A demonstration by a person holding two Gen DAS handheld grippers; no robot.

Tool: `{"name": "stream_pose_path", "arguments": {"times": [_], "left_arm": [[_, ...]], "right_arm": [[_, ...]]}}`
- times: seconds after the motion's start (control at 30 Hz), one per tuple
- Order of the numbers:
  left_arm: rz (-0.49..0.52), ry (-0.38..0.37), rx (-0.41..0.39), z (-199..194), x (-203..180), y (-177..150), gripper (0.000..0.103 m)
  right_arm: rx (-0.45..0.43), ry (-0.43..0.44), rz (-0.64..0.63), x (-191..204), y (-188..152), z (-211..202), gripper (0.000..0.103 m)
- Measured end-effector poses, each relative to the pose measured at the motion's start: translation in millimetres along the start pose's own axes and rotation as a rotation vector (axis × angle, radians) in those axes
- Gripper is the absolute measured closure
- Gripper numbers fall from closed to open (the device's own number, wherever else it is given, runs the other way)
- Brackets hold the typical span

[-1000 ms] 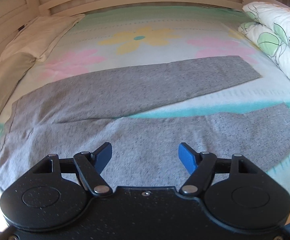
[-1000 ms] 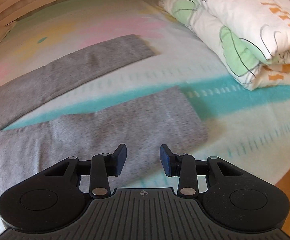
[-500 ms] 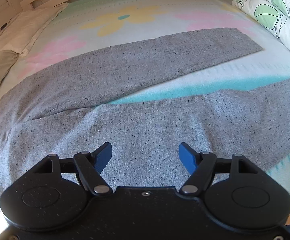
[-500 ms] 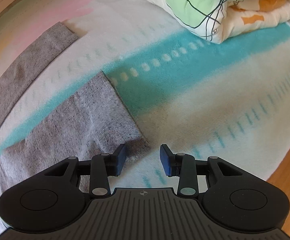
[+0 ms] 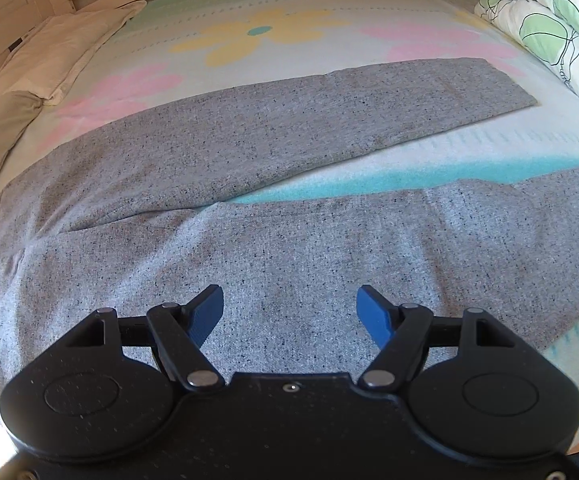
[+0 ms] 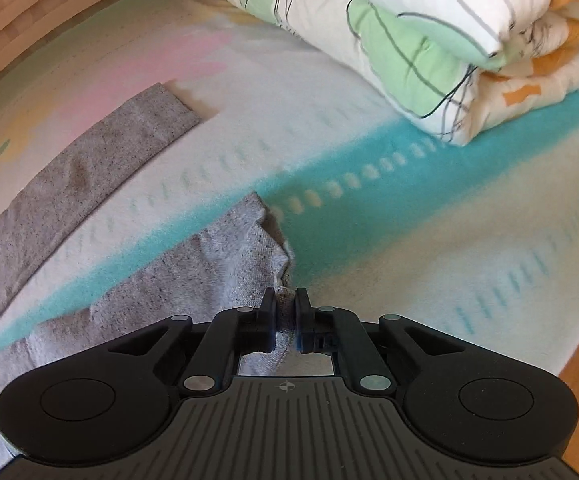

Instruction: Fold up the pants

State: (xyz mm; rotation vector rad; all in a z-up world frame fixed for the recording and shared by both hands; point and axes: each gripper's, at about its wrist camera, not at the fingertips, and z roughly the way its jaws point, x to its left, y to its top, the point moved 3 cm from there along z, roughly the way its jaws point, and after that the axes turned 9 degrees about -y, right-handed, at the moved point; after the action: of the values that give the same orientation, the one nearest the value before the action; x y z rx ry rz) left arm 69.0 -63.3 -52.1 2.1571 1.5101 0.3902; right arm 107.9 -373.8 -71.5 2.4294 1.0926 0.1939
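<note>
My right hand-held gripper (image 6: 285, 312) pinches the hem corner of the near leg of the grey pants (image 5: 289, 248), bunching the cloth between its fingers. My left hand-held gripper (image 5: 290, 312) hangs wide apart over the near leg. The pants lie spread in a V on the flowered bed (image 5: 265, 36). I can read no writing anywhere.

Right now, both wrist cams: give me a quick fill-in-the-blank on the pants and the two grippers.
1. The right gripper is shut on the ____ of the near leg of the gray pants.
2. The left gripper has its jaws ____.
3. The two pant legs lie ____ on the bed sheet.
4. The rolled comforter is printed with green and ____ shapes.

Missing: hem; open; apart; orange
</note>
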Motion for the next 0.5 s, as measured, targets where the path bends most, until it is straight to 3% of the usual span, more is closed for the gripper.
{"name": "stream_pose_path", "arguments": {"times": [0.23, 0.5], "left_arm": [[0.034, -0.030, 0.009, -5, -13, -10, 0.029], [0.051, -0.043, 0.046, -9, -16, -33, 0.029]], "right_arm": [[0.118, 0.023, 0.109, -43, -9, 11, 0.096], [0.106, -0.064, 0.039, -43, -24, 14, 0.097]]}}
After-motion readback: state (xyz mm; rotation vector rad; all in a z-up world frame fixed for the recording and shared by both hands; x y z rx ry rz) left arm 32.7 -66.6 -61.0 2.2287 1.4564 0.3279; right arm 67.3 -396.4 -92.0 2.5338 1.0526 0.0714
